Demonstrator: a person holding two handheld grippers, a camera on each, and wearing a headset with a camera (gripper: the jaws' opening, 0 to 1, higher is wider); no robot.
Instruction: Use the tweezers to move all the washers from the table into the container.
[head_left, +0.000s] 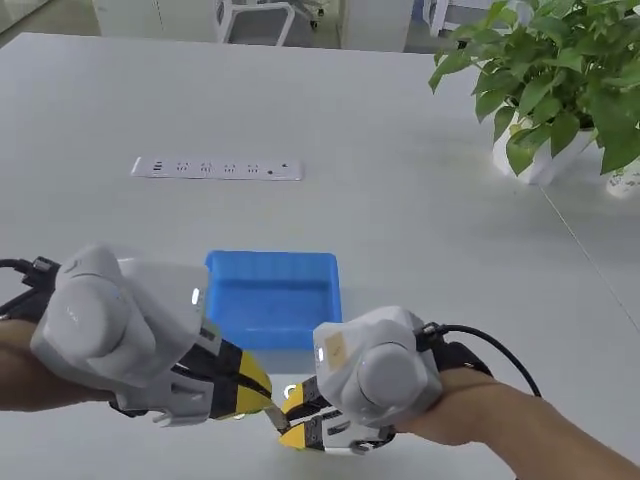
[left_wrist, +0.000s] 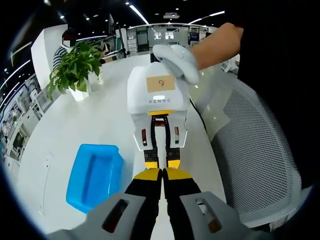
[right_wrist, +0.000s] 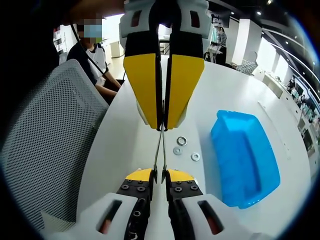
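Note:
The thin metal tweezers (right_wrist: 160, 142) stretch between the two grippers, which face each other tip to tip. My right gripper (right_wrist: 159, 176) is shut on one end and my left gripper (right_wrist: 163, 122) is shut on the other. In the head view the left gripper (head_left: 262, 395) and right gripper (head_left: 290, 425) meet near the table's front edge, just in front of the blue container (head_left: 272, 298). Three metal washers (right_wrist: 181, 141) lie on the white table between the tweezers and the container (right_wrist: 247, 155). In the left gripper view my left gripper (left_wrist: 162, 172) touches the right gripper's (left_wrist: 161, 161) tips.
A white power strip (head_left: 215, 168) lies beyond the container. A potted plant (head_left: 545, 90) stands at the far right. A grey mesh chair (right_wrist: 50, 150) sits off the table's near edge, with a person (right_wrist: 95, 55) seated behind it.

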